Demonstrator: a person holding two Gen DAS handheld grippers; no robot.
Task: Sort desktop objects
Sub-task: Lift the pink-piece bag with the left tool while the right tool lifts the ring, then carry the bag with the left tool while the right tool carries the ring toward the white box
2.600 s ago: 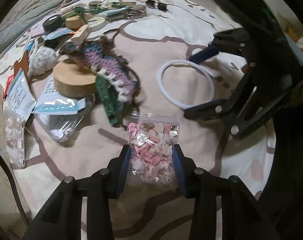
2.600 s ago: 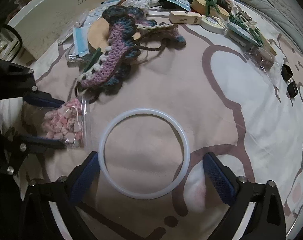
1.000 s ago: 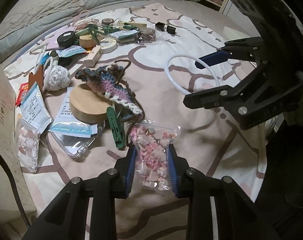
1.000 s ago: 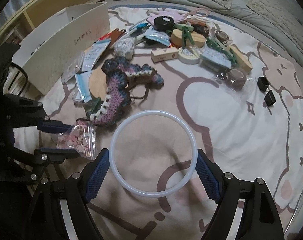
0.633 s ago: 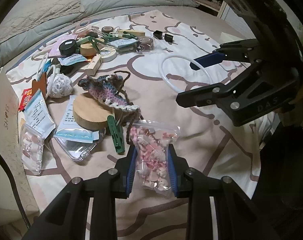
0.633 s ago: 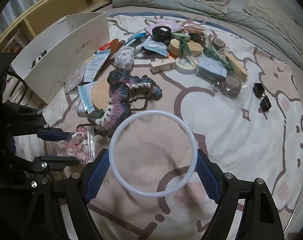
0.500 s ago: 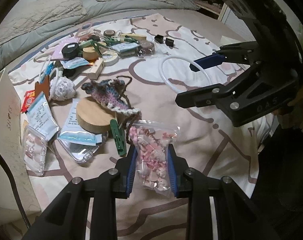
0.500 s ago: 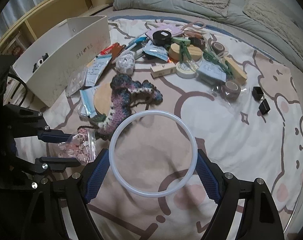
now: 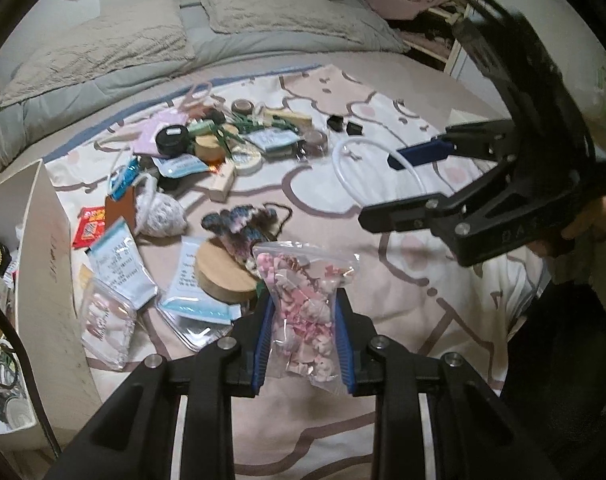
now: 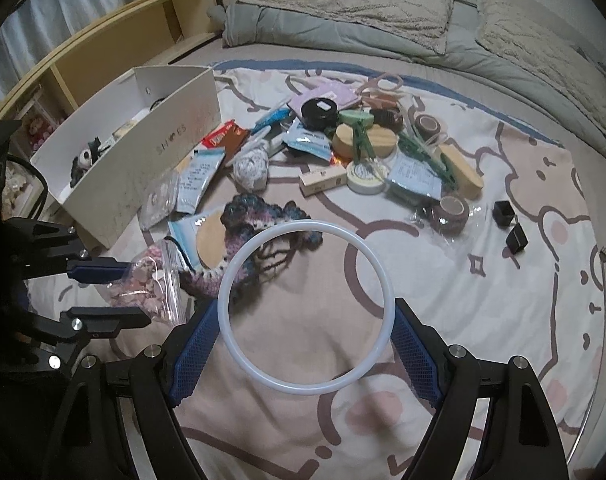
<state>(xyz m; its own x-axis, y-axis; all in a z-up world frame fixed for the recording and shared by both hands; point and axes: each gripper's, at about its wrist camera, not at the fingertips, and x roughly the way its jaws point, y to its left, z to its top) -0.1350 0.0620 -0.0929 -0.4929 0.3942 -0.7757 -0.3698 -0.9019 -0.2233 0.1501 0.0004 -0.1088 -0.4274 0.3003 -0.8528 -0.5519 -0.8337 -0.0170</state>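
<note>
Left wrist view first: at the far left we see a white box (image 9: 43, 264) standing on its long side at the edge of the bed, with small things inside it. Next to it lie flat packets (image 9: 117, 264) and a clear pouch on the patterned blanket (image 9: 403, 280). A round wooden disc (image 9: 219, 276) sits further right, with a crocheted piece (image 9: 239, 228) draped over its far edge. Behind these a heap of tape rolls, clips and small tins is spread toward the pillows. In the middle foreground our left gripper (image 9: 303, 338) has its blue fingers closed on a clear zip bag of pink bits (image 9: 303, 300), which is held clear of the blanket. To the right our right gripper (image 9: 391, 188) reaches in, with a white ring (image 9: 343, 172) between its fingers.

From the right wrist view, the same box (image 10: 143, 160) lies at the left with the left gripper (image 10: 131, 292) and the bag (image 10: 151, 284) just below it. In the centre, the right gripper (image 10: 305, 332) clamps the ring (image 10: 305, 388) across its width, each finger pressing one side, and the ring hangs above the blanket (image 10: 503, 320) and partly in front of the crochet (image 10: 263, 216). Two small black cubes (image 10: 509, 224) lie apart at the right.
</note>
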